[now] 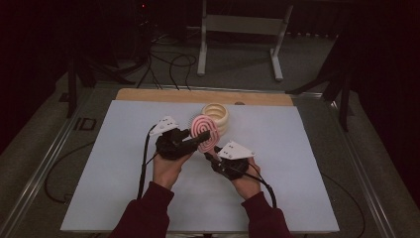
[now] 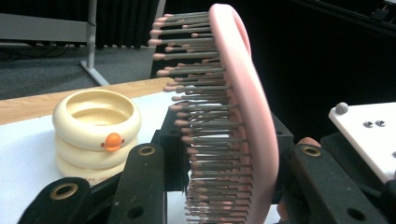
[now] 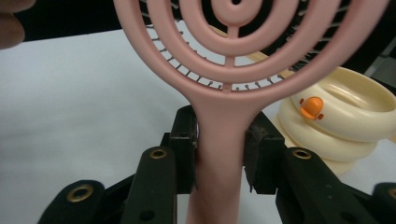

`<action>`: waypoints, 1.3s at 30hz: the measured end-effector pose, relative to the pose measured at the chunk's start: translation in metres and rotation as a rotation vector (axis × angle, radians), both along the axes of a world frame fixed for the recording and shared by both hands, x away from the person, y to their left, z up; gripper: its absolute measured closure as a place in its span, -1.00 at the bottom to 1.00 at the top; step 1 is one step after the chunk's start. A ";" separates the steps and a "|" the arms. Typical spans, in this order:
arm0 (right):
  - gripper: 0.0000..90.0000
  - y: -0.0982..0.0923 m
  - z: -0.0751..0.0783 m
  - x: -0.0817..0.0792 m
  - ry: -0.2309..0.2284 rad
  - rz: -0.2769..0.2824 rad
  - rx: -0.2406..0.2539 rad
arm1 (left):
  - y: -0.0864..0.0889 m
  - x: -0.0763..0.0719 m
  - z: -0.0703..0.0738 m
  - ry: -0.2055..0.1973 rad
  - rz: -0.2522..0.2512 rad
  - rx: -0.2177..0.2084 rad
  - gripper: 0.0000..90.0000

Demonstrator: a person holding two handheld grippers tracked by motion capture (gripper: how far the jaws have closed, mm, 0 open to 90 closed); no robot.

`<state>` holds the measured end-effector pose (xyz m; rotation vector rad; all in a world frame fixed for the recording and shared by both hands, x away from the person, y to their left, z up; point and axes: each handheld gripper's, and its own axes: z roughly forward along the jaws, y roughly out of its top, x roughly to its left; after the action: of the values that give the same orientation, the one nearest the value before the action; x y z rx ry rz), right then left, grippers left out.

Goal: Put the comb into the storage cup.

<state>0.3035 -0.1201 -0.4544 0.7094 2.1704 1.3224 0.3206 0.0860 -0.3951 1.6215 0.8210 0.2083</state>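
Pink hairbrush (image 1: 204, 133) is off the worktop (image 1: 124, 188), held in the air over the middle, a bit toward the far edge. Both tools are on it.

Right tool (image 1: 210, 157): clamped on the handle, pads (image 3: 186, 154) pressing both flat sides of the stem just below the round head. That's the natural grip, since the narrow stem fits between the jaws and leaves the head free. Ringed back of the head faces this tool's camera.

Left tool (image 1: 198, 139): jaws closed across the head, as seen from its own view, with one side against the bristles (image 2: 205, 140) and the other on the smooth pink back. Looks like a second hold so the brush can't swing about the handle, likely a hand-over or a re-aim. Pressing on bristles is a soft contact, so I'd expect some slip there; the handle grip carries the load.

Brush stands roughly upright, head up and tilted toward the far edge, handle down toward the near edge.

Cream ringed holder (image 1: 216, 115) with an orange duck beak on its side sits on the worktop just behind the brush, near the middle of the far edge, mouth up. My guess is that's the destination, as its open top sits on the line the brush is angled along. Brush isn't touching it as far as I can tell.
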 end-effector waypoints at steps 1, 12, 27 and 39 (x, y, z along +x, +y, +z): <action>0.48 0.000 0.000 0.000 -0.002 -0.002 -0.002 | -0.001 0.000 0.000 -0.001 0.000 0.000 0.41; 0.03 0.000 -0.001 0.001 0.015 -0.006 -0.005 | 0.000 -0.001 0.002 -0.016 0.018 0.000 0.42; -0.32 -0.008 0.003 0.000 0.051 -0.019 0.043 | 0.003 0.000 0.003 -0.018 0.042 0.010 0.44; -0.43 -0.023 -0.002 -0.002 0.065 -0.037 0.054 | 0.006 0.001 0.006 -0.027 0.055 0.006 0.44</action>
<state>0.3013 -0.1429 -0.4560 0.8205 2.1687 1.3612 0.3219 0.0925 -0.3891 1.5997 0.8458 0.2708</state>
